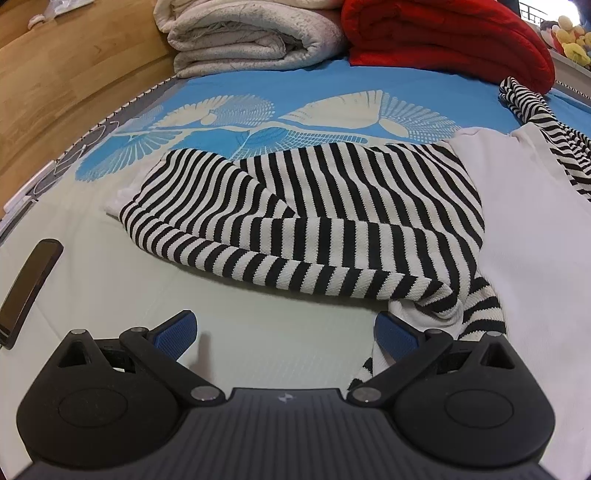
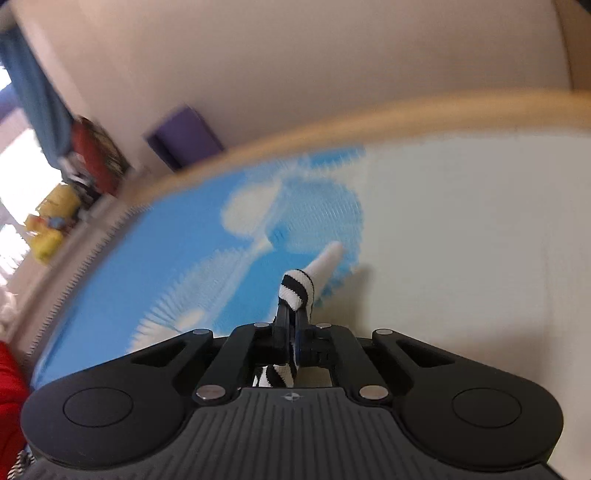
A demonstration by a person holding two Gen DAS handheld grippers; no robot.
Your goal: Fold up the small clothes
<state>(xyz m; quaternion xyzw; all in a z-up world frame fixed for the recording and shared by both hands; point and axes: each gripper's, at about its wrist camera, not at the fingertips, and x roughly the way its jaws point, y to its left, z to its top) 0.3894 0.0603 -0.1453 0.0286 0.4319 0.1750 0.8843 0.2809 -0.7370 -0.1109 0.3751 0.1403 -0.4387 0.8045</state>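
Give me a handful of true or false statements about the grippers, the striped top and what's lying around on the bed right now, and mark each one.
1. The right gripper is shut on the striped top. True.
2. The left gripper is clamped on striped cloth. False: it is open, with only bare bed sheet between its fingers.
3. A dark phone lies on the sheet. True.
4. The red blanket is spread flat over the top. False: it sits folded beside the folded white blanket.
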